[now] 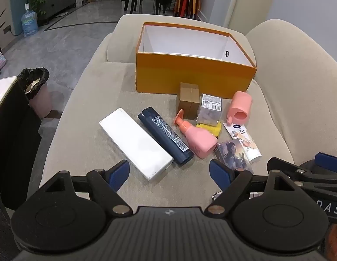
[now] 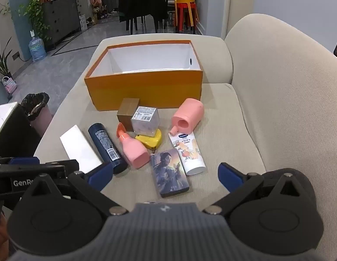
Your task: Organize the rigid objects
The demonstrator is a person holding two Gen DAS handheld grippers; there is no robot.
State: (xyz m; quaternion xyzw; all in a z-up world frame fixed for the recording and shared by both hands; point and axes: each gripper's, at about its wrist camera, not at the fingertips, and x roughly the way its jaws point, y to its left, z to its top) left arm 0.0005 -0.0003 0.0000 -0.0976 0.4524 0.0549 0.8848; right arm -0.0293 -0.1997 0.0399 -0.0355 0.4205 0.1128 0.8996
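An empty orange box (image 1: 190, 76) (image 2: 146, 91) stands at the far end of a beige sofa seat. In front of it lie a white flat box (image 1: 133, 143) (image 2: 79, 148), a dark blue bottle (image 1: 164, 134) (image 2: 105, 143), a pink pump bottle (image 1: 196, 137) (image 2: 133, 150), a yellow object (image 1: 212, 129) (image 2: 151, 140), a brown carton (image 1: 189, 100) (image 2: 127, 113), a clear cube box (image 1: 209, 108) (image 2: 145, 119), a pink holder (image 1: 239, 108) (image 2: 187, 117), a white tube (image 1: 244, 141) (image 2: 189, 152) and a picture card box (image 1: 232, 156) (image 2: 170, 174). My left gripper (image 1: 168, 174) and right gripper (image 2: 166, 174) are open and empty, near the front objects.
The sofa backrest (image 2: 288, 108) rises on the right. A pink bin with a black bag (image 1: 38, 91) and a dark cabinet with a white top (image 1: 7, 130) stand on the left. Chairs and stools (image 2: 183, 13) stand far behind.
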